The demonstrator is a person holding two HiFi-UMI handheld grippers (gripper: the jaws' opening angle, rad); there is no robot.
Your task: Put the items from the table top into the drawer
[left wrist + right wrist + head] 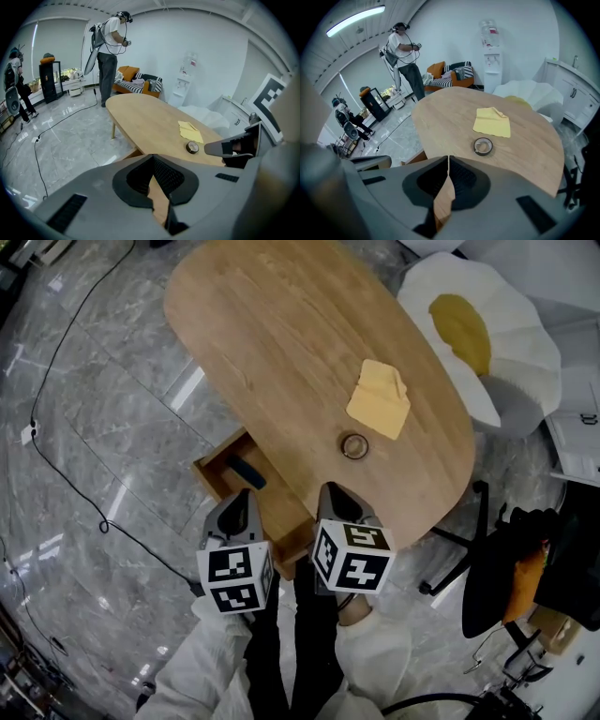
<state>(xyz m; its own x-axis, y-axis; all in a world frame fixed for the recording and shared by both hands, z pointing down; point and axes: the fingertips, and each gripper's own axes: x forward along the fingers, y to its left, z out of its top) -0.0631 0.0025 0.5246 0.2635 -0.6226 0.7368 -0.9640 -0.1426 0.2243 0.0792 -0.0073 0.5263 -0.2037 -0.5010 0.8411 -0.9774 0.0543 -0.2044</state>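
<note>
The drawer (225,470) shows only in part in the head view. Its right side runs under the table (281,334), and its near end lies partly behind the left gripper (242,495). The dark blue thing (249,472) inside is too small to name. The person's sleeves (202,662) are cut off at the bottom edge.

No legible words, brands or numbers anywhere. Only black-and-white square markers on left cube (236,577) and right cube (352,557). Small dark print on paper (579,427), right edge: too small to read.
</note>
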